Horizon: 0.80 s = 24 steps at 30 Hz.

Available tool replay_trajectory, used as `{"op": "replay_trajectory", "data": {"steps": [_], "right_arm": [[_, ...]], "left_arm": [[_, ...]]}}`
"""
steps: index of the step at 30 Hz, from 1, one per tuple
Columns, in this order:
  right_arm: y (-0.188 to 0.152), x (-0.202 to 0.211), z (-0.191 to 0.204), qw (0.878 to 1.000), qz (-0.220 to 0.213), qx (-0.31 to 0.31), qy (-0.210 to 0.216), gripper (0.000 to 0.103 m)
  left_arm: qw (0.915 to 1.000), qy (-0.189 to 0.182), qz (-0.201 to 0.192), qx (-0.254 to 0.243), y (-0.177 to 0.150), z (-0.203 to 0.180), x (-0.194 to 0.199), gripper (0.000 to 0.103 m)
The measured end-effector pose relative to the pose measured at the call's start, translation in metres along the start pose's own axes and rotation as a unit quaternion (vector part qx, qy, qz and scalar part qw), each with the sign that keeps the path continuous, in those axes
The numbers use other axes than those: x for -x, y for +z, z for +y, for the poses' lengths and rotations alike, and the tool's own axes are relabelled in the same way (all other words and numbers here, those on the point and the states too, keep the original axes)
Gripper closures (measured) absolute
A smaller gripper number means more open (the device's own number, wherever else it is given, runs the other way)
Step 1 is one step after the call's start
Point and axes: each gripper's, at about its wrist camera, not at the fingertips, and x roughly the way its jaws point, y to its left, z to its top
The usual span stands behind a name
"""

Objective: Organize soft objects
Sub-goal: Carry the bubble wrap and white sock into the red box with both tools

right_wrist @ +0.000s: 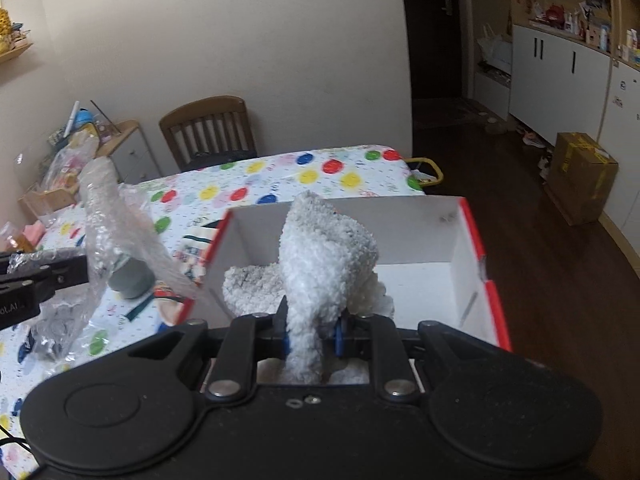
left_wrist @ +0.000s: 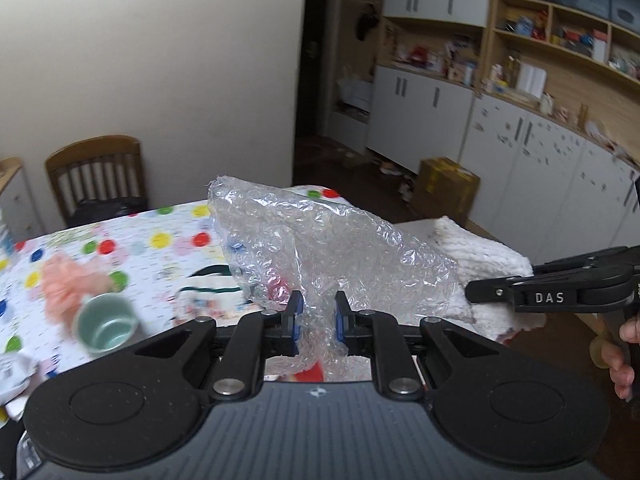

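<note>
Carrying two soft items toward the box: this is the transfer step, as I judge it, with nothing yet released.

Near: my left gripper (left_wrist: 317, 320) is clamped fully down on a crumpled sheet of bubble wrap (left_wrist: 320, 248), clear, glossy and springy, which fans upward toward 12 o'clock of the pads. My right gripper (right_wrist: 312, 334) is pinched nearly closed on a white fleecy cloth (right_wrist: 324, 252), nubbly, thick and limp, rising in a folded cone at 12 o'clock and hanging partly into the box.

Middle: the open cardboard box (right_wrist: 472, 264), white inside with red edges, sits directly ahead of the right gripper; part of the cloth seems already to rest on its floor at 10 o'clock, though pile and shadow blur the boundary. A pale green mug (left_wrist: 107, 326) lies at 9 o'clock in the left view, beside a pink puff (left_wrist: 66, 280).

Far: the dotted tablecloth (right_wrist: 280, 172), then a wooden slatted chair (right_wrist: 208, 132) at 11 o'clock.

Next move, in my judgement: lower the cloth inside the walls and release, then bring the wrap over the rim; being springy, it may pop out again.
</note>
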Motion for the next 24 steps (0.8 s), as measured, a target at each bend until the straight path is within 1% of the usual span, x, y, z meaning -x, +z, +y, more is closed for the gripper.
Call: {"op": "replay_trajectory", "data": {"steps": [2,7,17,21,24], "right_arm": [[0.0,-0.002,-0.009,1.0,0.001,0.001,-0.004,0.085],[0.0,-0.008,-0.029,1.0,0.005,0.007,-0.019,0.085],[-0.001,-0.034,-0.054,0.999,0.028,0.016,-0.034,0.085],[-0.003,-0.049,-0.058,0.998,0.043,0.026,-0.037,0.085],[-0.005,-0.061,-0.061,0.997,0.059,0.033,-0.036,0.085]], "left_arm": [[0.9999,-0.007,0.007,-0.011,0.004,-0.011,-0.012,0.088],[0.9984,-0.027,0.042,-0.026,0.009,-0.035,-0.047,0.088],[0.9929,-0.031,0.102,-0.052,0.01,-0.069,-0.118,0.088],[0.9888,-0.033,0.138,-0.045,0.009,-0.072,-0.148,0.088],[0.9858,-0.026,0.157,-0.052,0.006,-0.075,-0.168,0.088]]}}
